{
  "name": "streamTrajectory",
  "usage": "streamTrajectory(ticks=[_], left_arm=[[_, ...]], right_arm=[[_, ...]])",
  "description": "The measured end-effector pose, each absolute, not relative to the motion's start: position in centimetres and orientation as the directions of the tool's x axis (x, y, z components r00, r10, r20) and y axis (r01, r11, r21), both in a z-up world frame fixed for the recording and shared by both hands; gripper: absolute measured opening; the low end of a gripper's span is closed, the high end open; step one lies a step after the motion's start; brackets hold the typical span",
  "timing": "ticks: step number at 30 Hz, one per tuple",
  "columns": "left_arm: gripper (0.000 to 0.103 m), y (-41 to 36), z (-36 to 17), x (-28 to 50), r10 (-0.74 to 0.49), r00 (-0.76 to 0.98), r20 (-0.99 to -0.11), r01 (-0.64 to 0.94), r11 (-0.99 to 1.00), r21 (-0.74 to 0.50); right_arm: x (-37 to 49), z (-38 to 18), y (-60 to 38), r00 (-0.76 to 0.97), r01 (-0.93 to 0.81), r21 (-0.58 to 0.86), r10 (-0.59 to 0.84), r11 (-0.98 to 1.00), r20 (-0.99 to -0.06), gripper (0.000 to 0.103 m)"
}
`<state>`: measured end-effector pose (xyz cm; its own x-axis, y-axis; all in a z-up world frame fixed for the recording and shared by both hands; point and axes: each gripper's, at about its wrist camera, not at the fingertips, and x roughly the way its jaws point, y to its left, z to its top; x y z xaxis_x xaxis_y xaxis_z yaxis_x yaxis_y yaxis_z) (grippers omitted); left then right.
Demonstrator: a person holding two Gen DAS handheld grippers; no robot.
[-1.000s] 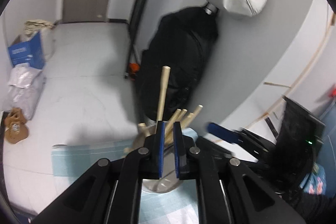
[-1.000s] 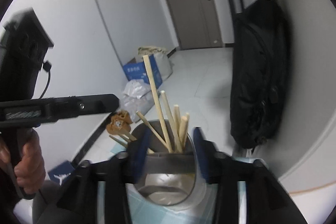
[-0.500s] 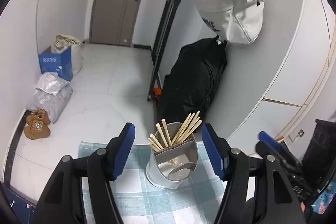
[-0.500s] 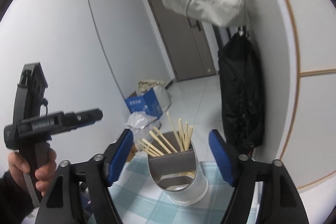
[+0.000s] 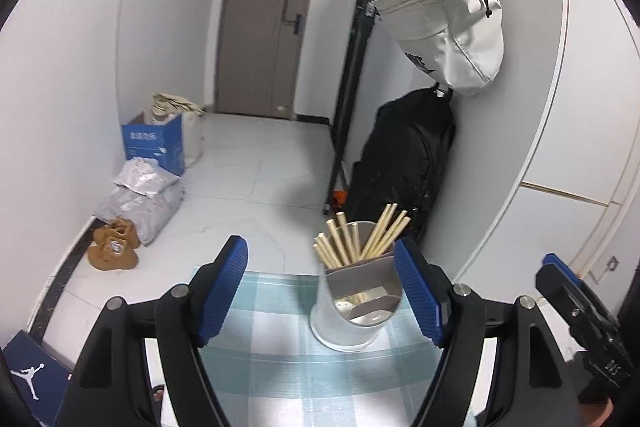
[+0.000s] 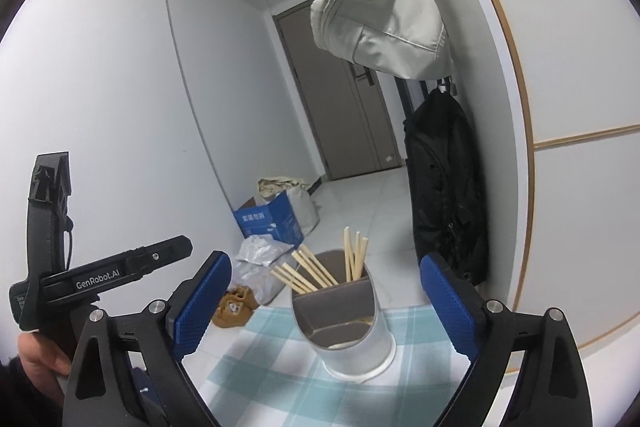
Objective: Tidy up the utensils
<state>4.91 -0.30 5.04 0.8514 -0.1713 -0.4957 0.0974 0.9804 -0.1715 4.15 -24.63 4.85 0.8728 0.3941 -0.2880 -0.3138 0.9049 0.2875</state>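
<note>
A metal utensil holder (image 5: 352, 311) with a grey divider stands on the blue checked cloth (image 5: 280, 359). Several wooden chopsticks (image 5: 360, 239) stand in its far compartment. It also shows in the right wrist view (image 6: 348, 327), with the chopsticks (image 6: 320, 271) leaning left and upright. My left gripper (image 5: 324, 291) is open and empty, pulled back above the cloth, with the holder near its right finger. My right gripper (image 6: 324, 303) is open and empty, with the holder between and beyond its fingers. The left gripper's body (image 6: 100, 279) shows at the left of the right wrist view.
The cloth-covered table ends just past the holder. Beyond it lie a tiled floor, a blue box (image 5: 154, 143), grey bags (image 5: 140, 195), brown shoes (image 5: 114, 251), a black backpack (image 5: 404, 163), a hanging white bag (image 5: 448, 23) and a door (image 5: 260, 23).
My left gripper opened, let go of a chopstick that now stands in the holder, and drew back. My right gripper opened wider and also drew back and up from the holder.
</note>
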Motion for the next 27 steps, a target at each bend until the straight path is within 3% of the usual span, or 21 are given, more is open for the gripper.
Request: streamTrajectory(ticks=[7, 10, 27], left_arm=[[0.073, -0.3, 3.7, 3.2, -0.142, 0.855, -0.499, 0.079, 0.986, -0.145], [0.086, -0.2, 3.4, 2.3, -0.126, 0.86, -0.494, 0.064, 0.988, -0.141], [0.087, 0.6, 2.9, 0.9, -0.063, 0.874, -0.482, 0.009, 0.994, -0.113]], right_arm=[[3.1, 4.0, -23.8, 0.864, -0.324, 0.273, 0.401, 0.906, -0.305, 0.099], [2.6, 3.6, -23.5, 0.861, -0.332, 0.27, 0.407, 0.904, -0.304, 0.101], [1.2, 2.7, -22.5, 0.863, -0.345, 0.245, 0.408, 0.906, -0.299, 0.103]])
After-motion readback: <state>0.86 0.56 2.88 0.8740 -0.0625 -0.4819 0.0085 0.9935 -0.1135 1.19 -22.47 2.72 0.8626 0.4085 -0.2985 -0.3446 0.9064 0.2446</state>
